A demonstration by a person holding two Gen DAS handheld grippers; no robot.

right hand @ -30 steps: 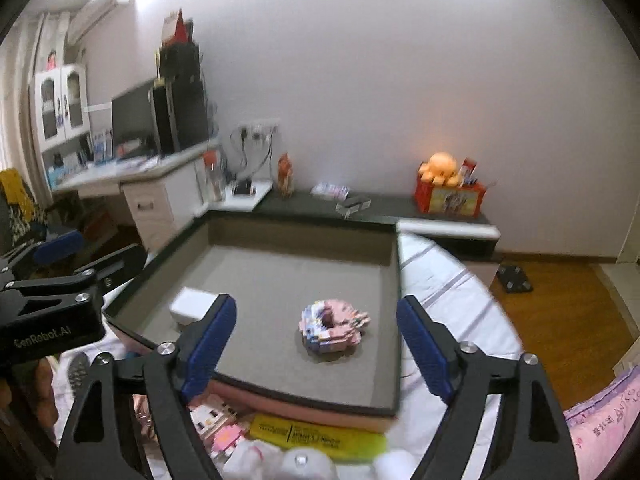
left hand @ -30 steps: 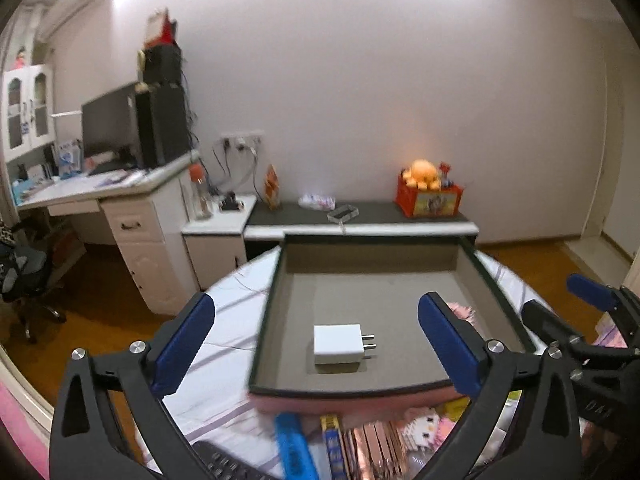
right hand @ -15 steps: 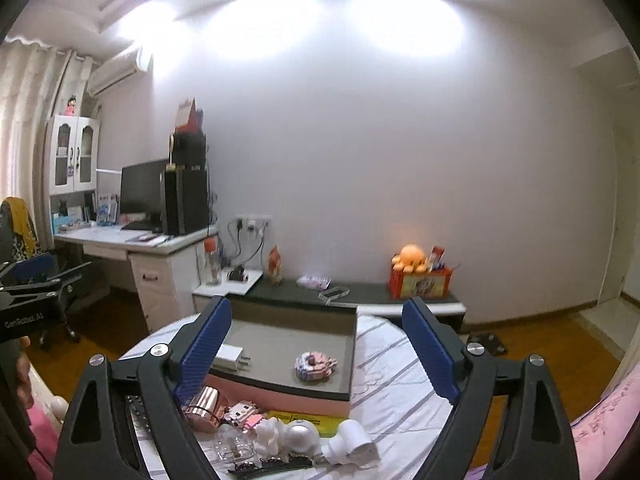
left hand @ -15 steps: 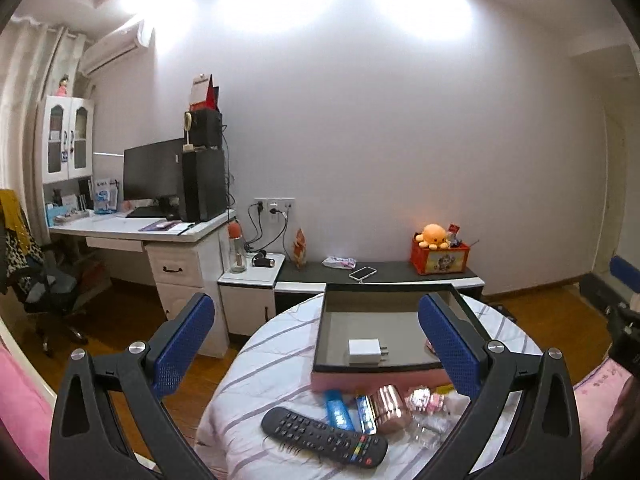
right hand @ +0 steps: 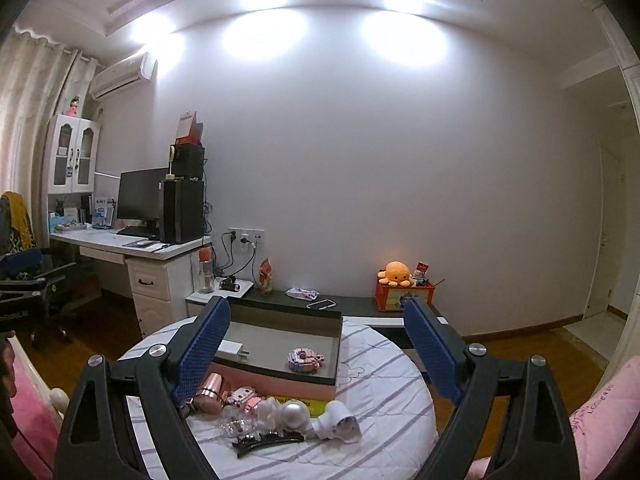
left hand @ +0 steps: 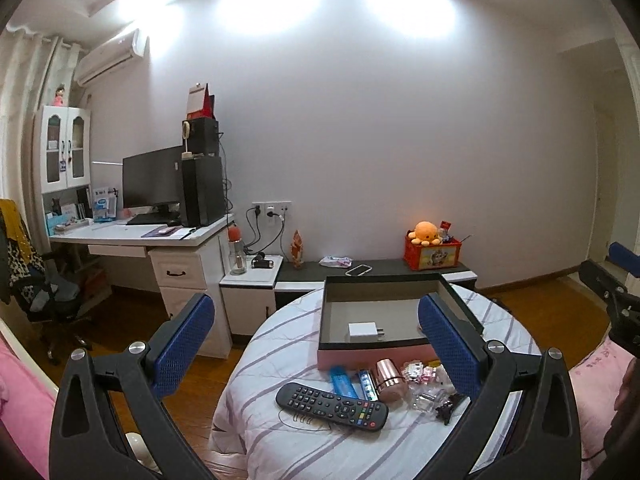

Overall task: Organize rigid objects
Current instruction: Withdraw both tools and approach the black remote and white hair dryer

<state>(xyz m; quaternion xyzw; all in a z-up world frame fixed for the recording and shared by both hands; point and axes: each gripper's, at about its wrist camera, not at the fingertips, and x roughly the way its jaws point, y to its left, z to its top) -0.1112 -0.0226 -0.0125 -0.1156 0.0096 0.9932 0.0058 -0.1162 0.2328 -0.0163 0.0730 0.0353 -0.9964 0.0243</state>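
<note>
1. Pulling back from the tray, both grippers now sit high and well clear of the round table; a second ago each hung close over the tray floor, and now the whole tabletop shows in both wrist views.

2. The left gripper has its jaws spread wide with nothing between the pads; the same wide, empty gap shows in the earlier left views.

3. The right gripper also stands wide open and empty. Its jaws have opened slightly further over the past second, with nothing between them.

4. Two pieces lie inside the tray, well apart: the white charger towards its left, and the pink block figure towards its right. Neither has shifted across the views.

5. Unsorted pieces wait in a row just in front of the tray: the black remote, the copper cylinder, a silver ball, a white plug adapter and a black hair clip.

6. My reading: one placement cycle is finished and both hands are free, so the task is only partly done and the next pick probably comes from that row.
</note>
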